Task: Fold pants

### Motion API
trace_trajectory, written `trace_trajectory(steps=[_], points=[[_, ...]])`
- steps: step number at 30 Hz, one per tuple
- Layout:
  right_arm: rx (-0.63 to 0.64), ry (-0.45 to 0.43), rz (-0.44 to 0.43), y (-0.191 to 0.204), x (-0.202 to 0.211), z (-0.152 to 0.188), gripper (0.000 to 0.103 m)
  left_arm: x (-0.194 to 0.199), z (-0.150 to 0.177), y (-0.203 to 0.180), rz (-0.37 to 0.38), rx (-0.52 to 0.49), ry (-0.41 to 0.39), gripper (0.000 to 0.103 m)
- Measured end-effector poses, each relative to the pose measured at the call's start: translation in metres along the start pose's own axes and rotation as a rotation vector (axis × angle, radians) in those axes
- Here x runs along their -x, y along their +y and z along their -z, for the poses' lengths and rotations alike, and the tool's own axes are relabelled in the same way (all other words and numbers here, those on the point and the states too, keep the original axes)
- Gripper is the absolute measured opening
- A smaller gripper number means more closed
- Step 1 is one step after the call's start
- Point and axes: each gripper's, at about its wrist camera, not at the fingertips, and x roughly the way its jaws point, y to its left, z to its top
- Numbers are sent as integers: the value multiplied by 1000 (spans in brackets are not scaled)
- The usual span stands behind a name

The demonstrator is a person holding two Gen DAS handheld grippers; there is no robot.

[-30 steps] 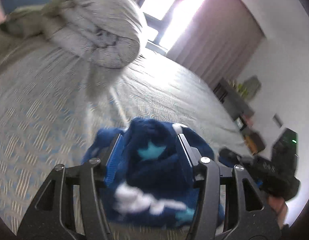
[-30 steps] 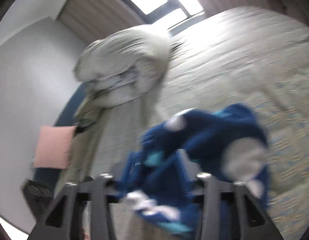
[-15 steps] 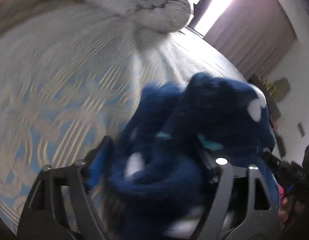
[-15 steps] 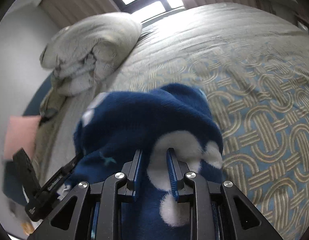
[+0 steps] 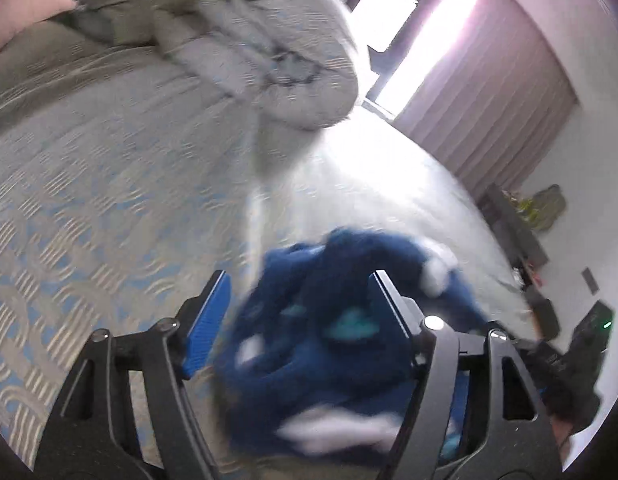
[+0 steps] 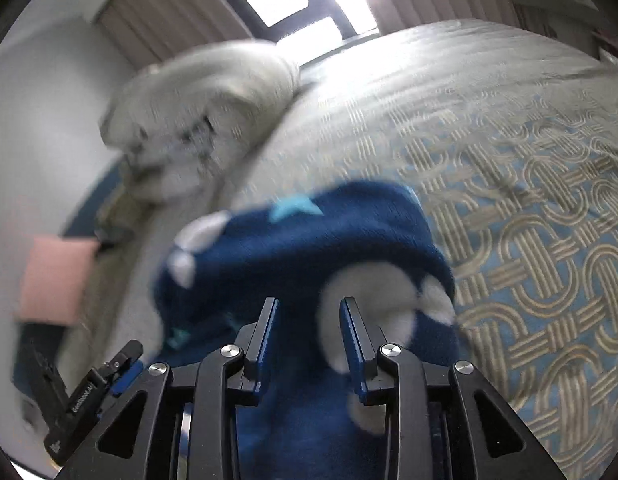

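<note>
Patterned bedspread [image 5: 89, 208], rolled duvet [image 5: 277, 52], curtains [image 5: 493, 96]

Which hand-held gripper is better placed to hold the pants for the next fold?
Right hand-held gripper: its pads pinch the blue pants. The left hand-held gripper has been closing, one pad still clear of the fabric.

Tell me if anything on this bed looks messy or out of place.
The blue fleece pants are bunched in a lump between the grippers, not laid flat or folded. A grey duvet sits crumpled in a heap at the head of the bed, with an olive cloth rumpled beside it. Nothing looks spilled or damaged.
</note>
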Motion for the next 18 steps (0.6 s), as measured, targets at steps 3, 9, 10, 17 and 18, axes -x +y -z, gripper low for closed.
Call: trace_trajectory(steps=[3,9,10,17,18], points=[[-52,-43,16,-1,-2,-9,31,-25,-12,-36,9,-74,8,64],[-144,-16,124,-13,-43,-33,23,-92,1,-40,-164,-141,122,58],[-155,2,138,-19,-53,-34,19,-101,3,-28,-163,-105,143,59],[-277,42,58,-49,-72,-31,1,-97,12,-16,-237,-184,83,80],[-313,42,31,-55,-71,-31,0,-97,11,-9,-223,-158,95,80]])
